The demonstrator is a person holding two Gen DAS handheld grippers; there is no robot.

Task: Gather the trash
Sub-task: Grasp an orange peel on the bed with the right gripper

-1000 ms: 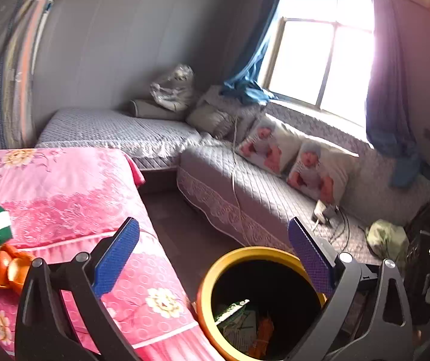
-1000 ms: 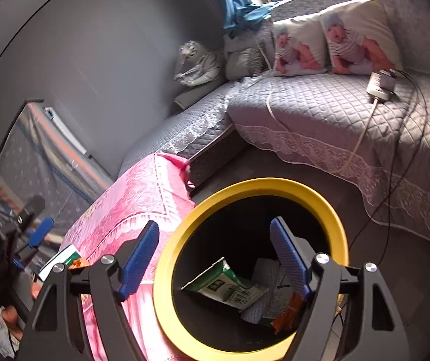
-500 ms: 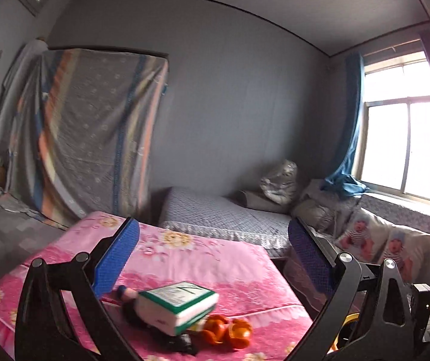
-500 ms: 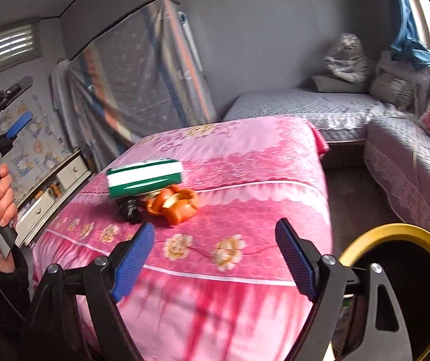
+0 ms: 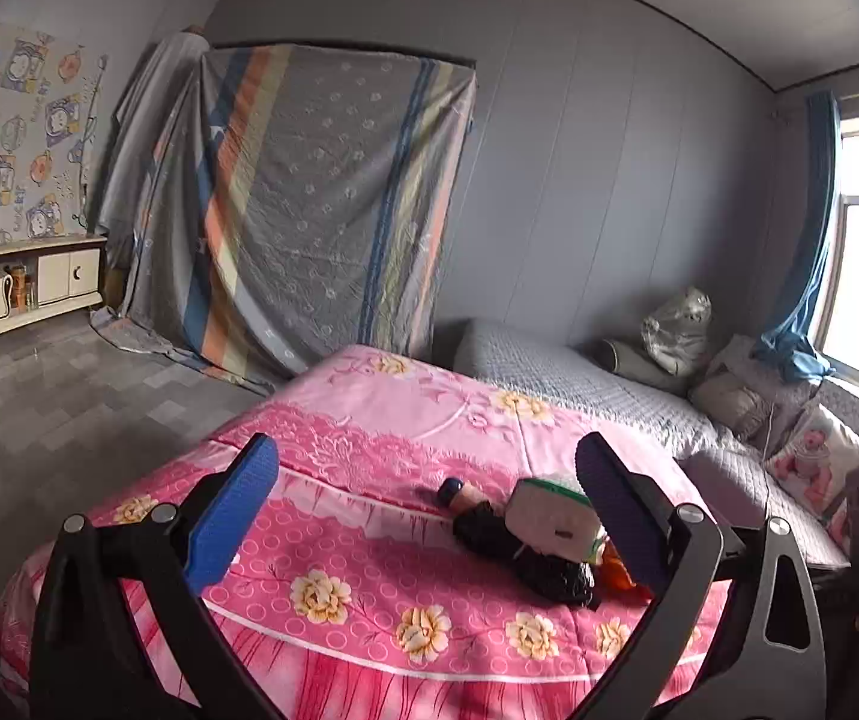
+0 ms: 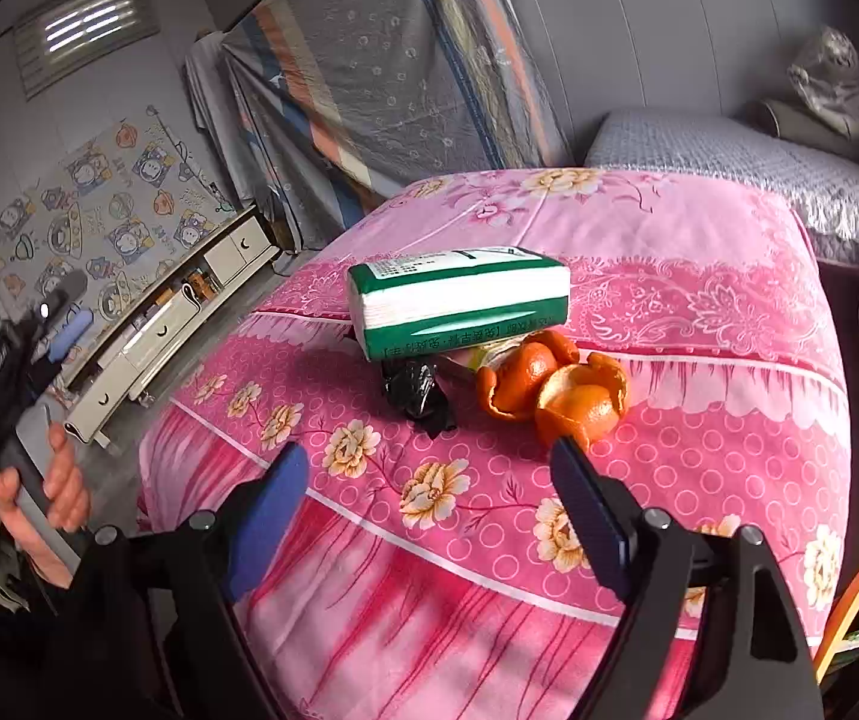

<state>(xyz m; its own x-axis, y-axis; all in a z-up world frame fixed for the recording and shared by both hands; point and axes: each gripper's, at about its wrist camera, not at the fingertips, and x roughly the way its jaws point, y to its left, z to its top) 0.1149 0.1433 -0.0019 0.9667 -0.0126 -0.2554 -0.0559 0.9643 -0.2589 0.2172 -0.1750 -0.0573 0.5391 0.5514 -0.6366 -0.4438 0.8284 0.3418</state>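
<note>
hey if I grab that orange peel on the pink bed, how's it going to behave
The orange peel looks thin, curled and split open, so probably light and floppy. It may crumple or tear between the fingers. On the soft pink bedcover it is unlikely to roll.

Pink floral bedcover (image 6: 699, 312), green-and-white pack (image 6: 459, 300), orange peels (image 6: 555, 384) (striped grey sheet (image 5: 321, 210) behind).

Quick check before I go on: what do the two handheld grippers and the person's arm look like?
Both the left gripper and the right gripper have black frames with silver bolts and two fingers faced with blue pads. The right wrist view shows a hand on the left gripper's black handle, coming out of a dark sleeve.
</note>
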